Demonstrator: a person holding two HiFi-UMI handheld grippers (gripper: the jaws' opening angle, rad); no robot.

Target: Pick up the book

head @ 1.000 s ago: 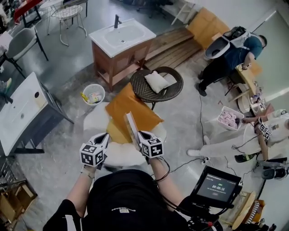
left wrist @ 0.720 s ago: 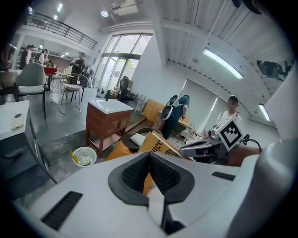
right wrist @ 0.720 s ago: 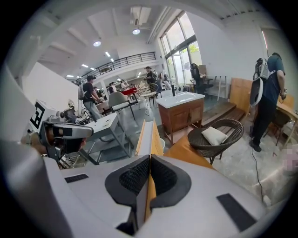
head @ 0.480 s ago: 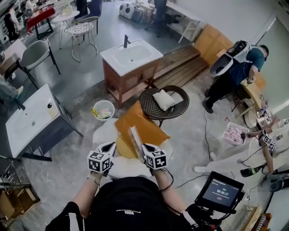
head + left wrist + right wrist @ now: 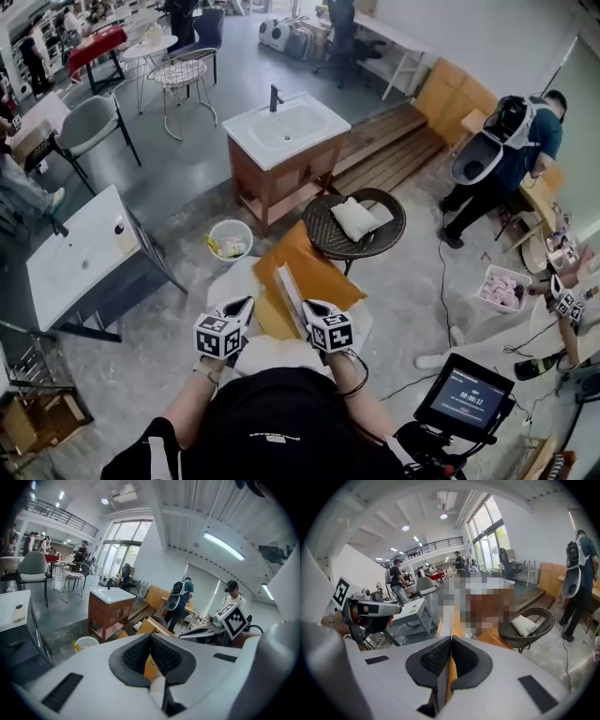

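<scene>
The book [image 5: 287, 289] is thin, with an orange cover and white pages, and stands on edge in the air in front of me. My right gripper [image 5: 306, 310] is shut on its near lower edge. In the right gripper view the book [image 5: 455, 626] rises from between the closed pads. My left gripper [image 5: 244, 307] hovers just left of the book, apart from it, its pads together with nothing between them. In the left gripper view the book [image 5: 153, 626] shows beyond the jaws, with the right gripper [image 5: 201, 632] beside it. Below lies an orange cushion [image 5: 309, 265] on a white fluffy seat [image 5: 234, 281].
A round wicker table [image 5: 331, 232] with a white pillow stands just beyond the cushion. Further off are a wooden sink cabinet [image 5: 281, 141], a white waste bin [image 5: 230, 239] and a grey table [image 5: 75, 253] at the left. A person [image 5: 511, 150] stands at the right; a monitor [image 5: 464, 394] is near my right.
Both grippers have risen a little, the right one carrying the book up from the cushion. My head view has tilted to show more of the room beyond.
</scene>
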